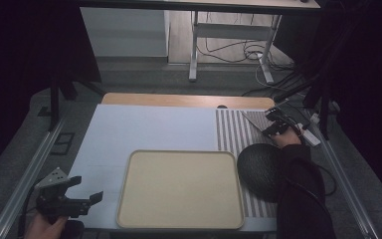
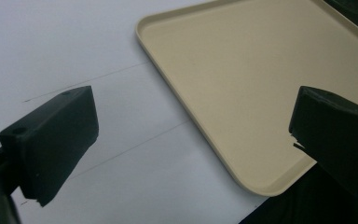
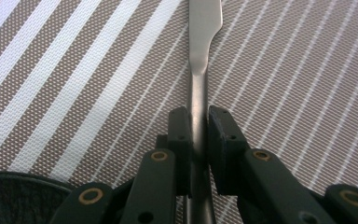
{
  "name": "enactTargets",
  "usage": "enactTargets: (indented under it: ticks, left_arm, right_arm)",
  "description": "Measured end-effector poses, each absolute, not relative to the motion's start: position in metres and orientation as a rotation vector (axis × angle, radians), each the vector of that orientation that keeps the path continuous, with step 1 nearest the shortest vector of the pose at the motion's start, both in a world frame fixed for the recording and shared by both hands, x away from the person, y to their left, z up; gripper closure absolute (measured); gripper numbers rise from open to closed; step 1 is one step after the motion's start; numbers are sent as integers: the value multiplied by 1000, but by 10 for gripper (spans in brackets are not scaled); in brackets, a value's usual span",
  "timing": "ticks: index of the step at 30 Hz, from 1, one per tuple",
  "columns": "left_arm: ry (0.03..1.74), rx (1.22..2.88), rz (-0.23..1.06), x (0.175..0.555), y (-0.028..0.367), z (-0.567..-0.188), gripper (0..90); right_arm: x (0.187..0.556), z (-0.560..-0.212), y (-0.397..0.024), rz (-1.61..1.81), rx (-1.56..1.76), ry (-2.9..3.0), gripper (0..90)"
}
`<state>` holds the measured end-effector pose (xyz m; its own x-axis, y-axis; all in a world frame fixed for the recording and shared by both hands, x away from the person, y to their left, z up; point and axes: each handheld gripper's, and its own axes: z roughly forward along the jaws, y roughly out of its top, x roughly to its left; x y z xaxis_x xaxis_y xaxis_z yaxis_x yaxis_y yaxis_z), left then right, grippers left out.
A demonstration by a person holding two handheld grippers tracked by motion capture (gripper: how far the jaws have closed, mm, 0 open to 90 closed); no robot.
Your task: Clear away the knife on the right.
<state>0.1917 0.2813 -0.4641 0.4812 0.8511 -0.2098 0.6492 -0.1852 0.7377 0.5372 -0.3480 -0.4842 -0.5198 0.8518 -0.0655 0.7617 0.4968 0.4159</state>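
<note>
In the right gripper view, my right gripper is shut on the thin neck of a metal utensil handle that lies on the brown-and-white striped placemat. Seen from above, that gripper is at the mat's far right end. Down at the near left corner of the table my left gripper stands open, holding nothing. Its wide-apart jaws frame the white table cover and the near corner of the beige tray.
The beige tray lies empty at the front middle of the white table cover. A dark textured bowl sits on the striped mat just right of the tray, below my right forearm. Cables and table legs lie on the floor beyond.
</note>
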Motion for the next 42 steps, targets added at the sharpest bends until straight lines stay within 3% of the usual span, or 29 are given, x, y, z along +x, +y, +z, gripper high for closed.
enactTargets:
  ticks: [13, 42]
  left_arm:
    - [1247, 1917, 317, 192, 281, -464, 11]
    - [1249, 1905, 347, 189, 281, -462, 7]
  right_arm:
    - [527, -467, -361, 670, 1423, 2439, 803]
    - [461, -447, -326, 775, 1333, 2523, 803]
